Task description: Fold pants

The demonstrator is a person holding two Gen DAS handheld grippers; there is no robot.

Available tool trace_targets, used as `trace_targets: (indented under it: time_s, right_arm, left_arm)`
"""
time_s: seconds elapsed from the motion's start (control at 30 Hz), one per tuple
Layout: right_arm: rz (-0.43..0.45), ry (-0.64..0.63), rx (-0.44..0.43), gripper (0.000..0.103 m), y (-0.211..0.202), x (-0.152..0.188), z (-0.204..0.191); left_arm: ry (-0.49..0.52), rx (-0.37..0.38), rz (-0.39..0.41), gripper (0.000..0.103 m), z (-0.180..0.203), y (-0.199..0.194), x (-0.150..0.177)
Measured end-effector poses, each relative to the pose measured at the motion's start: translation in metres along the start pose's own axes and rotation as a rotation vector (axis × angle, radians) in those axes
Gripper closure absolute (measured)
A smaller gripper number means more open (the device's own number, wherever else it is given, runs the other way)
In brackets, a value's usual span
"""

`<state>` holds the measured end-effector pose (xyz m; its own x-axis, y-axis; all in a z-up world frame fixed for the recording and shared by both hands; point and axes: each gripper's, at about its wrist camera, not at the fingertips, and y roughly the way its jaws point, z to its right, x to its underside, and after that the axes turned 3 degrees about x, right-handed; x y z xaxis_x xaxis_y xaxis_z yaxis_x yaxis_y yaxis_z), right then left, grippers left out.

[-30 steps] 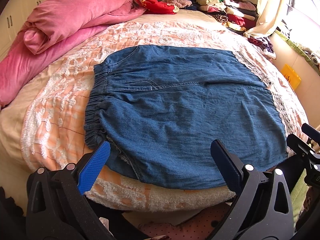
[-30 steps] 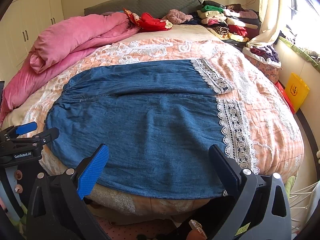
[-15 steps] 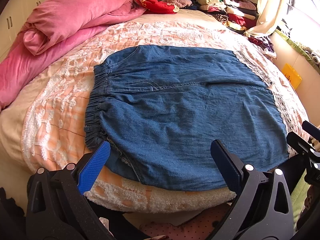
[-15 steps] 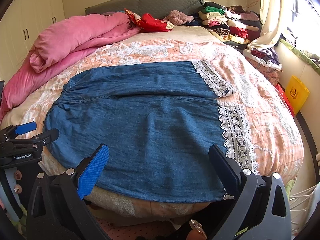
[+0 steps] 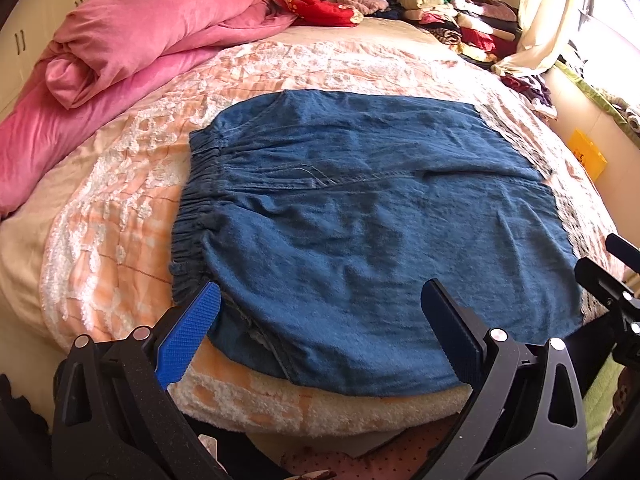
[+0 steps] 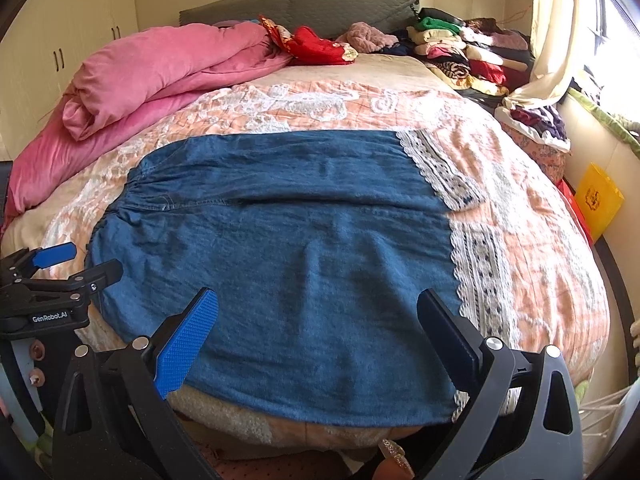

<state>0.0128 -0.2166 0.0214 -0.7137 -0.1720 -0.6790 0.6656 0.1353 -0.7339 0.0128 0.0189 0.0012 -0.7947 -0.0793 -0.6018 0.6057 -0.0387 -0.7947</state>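
pants (image 6: 288, 256): flat on bed (image 6: 532, 240), centre; waistband at 9 o'clock, hems at 3 o'clock
duvet (image 6: 160, 76): on bed, 10 o'clock of pants
clothes pile (image 6: 464, 52): 1 o'clock, at bed's far corner
left gripper (image 5: 320, 332): 6 o'clock, near waistband end
right gripper (image 6: 318, 336): 6 o'clock, near hems

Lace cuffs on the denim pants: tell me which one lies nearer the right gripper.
The longer lace cuff on the near leg, just beyond the open right gripper; the other lace cuff lies farther up the bed, angled.
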Motion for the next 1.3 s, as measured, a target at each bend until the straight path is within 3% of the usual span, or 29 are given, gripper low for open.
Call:
trace_targets:
  time_s: [0.53, 0.8, 1.1, 1.3]
  right_arm:
    - [-0.041, -0.07, -0.09, 0.004, 0.06, -0.074, -0.025]
    - [-0.032, -0.2, -0.09, 0.004, 0.105, -0.122, -0.053]
    - [-0.064, -0.357, -0.101, 0.004, 0.174, -0.173, -0.088]
    - [-0.14, -0.443, -0.087, 0.004, 0.231, -0.192, -0.11]
  left_arm:
    - [-0.094, -0.065, -0.005, 0.009, -0.065, 0.037, -0.052]
    - [-0.145, -0.085, -0.023, 0.009, -0.107, 0.066, -0.09]
    - [-0.108, -0.08, -0.046, 0.009, -0.131, 0.106, -0.124]
    - [-0.078, -0.042, -0.062, 0.009, -0.14, 0.133, -0.138]
